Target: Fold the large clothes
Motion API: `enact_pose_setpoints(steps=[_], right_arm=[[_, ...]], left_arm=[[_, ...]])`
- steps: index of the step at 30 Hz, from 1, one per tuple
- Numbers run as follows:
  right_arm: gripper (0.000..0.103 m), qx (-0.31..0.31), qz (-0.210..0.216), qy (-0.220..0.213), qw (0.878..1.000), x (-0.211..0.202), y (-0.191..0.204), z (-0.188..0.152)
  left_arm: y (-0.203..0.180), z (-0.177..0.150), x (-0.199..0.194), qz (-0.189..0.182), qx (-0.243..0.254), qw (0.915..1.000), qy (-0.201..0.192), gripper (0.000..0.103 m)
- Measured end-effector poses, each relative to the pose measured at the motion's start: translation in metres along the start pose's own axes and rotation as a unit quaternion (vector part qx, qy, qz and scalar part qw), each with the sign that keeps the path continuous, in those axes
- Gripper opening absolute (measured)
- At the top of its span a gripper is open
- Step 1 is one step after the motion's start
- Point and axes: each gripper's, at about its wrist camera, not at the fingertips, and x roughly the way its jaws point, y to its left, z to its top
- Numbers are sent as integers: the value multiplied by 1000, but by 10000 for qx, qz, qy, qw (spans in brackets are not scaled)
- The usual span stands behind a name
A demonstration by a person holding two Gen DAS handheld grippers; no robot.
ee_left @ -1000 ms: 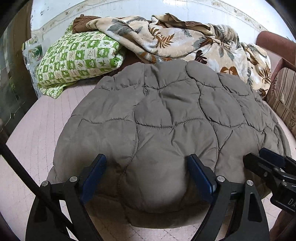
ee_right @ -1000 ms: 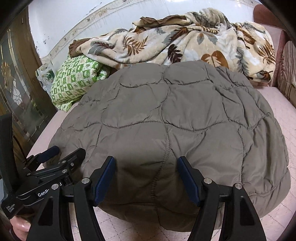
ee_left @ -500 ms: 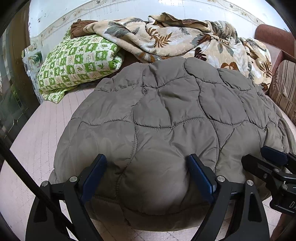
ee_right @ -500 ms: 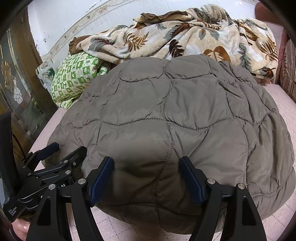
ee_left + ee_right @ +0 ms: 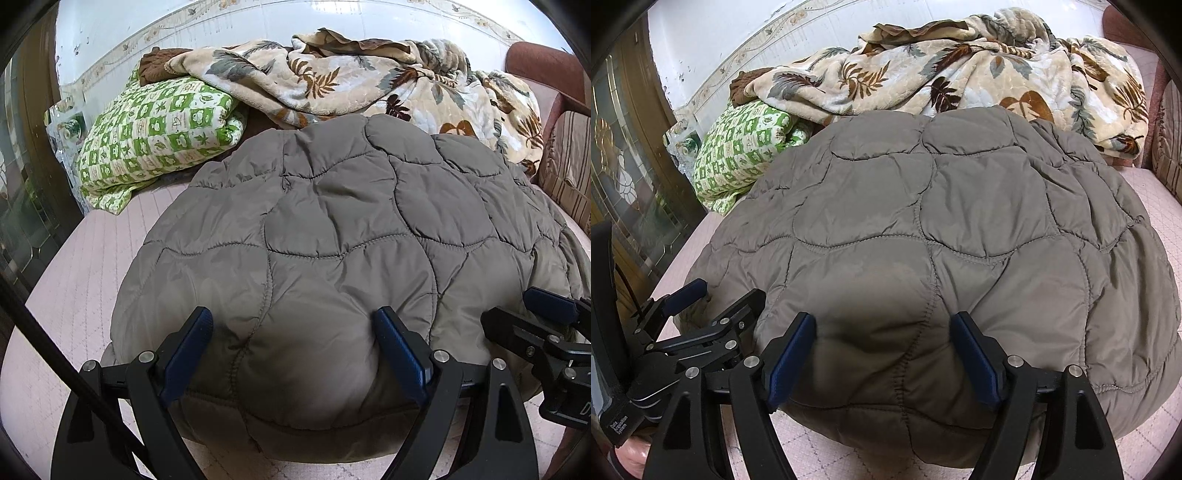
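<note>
1 grey-brown quilted jacket [image 5: 332,229] lies puffy on the pink bed [image 5: 74,295], its near edge between the wide jaws of my 2 grippers, left [image 5: 295,343] and right [image 5: 882,343]; neither pinches it.

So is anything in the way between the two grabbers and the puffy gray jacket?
Nothing visible. The jacket bulges right between the open fingers of the left gripper and the right gripper; the blanket and green quilt lie behind it.
</note>
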Motion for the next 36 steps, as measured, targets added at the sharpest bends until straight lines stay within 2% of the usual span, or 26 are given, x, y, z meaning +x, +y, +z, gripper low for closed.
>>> enact_pose_setpoints(steps=[36], right_arm=[[83, -8, 16, 10, 10000, 1, 0, -1]], left_arm=[[-4, 1, -2, 82, 127, 9998, -142, 89]])
